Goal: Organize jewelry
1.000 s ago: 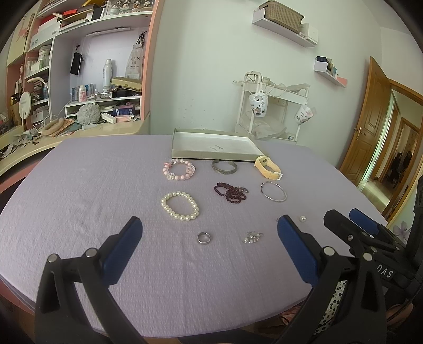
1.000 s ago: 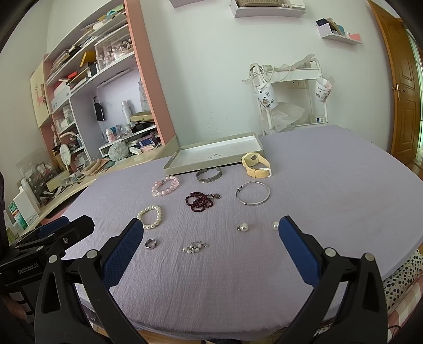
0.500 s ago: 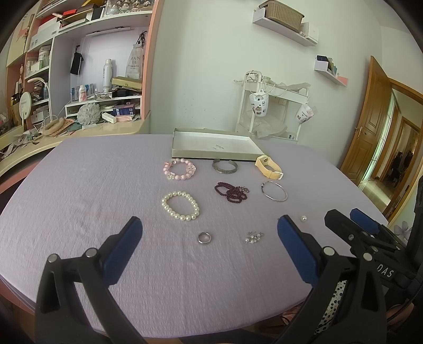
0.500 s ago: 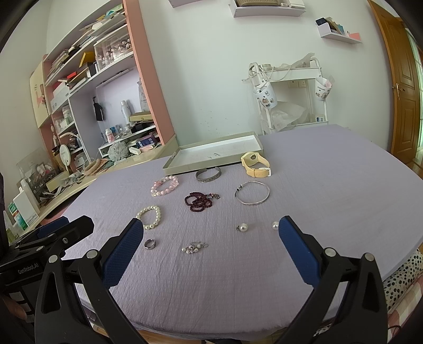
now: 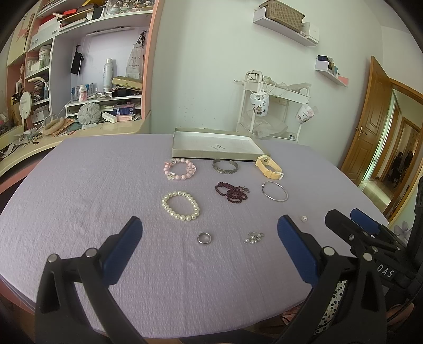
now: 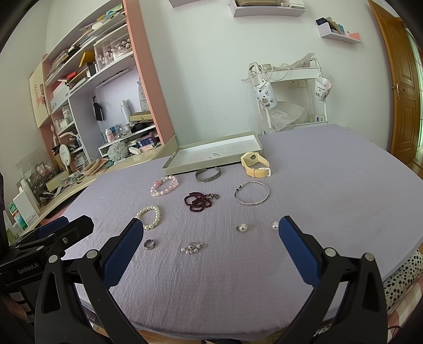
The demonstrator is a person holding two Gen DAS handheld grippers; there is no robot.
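Lavender crinkled tablecloth (image 5: pixel 79 185) covering table. Beyond far edge: white wire cart (image 6: pixel 290 98) with hanging printed mugs (image 5: pixel 260 103), pink-framed cluttered shelving (image 6: pixel 105 87), wooden door (image 5: pixel 375 119), woven basket on wall shelf (image 5: pixel 284 12).

second loose pearl (image 5: pixel 304 218) beside left claw's fingertip, shelf items indistinct

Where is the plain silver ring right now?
The ring lies flat on the purple tablecloth near the front edge, just in front of the white pearl bracelet and left of the small pearl earring cluster; neither tongs touch it.
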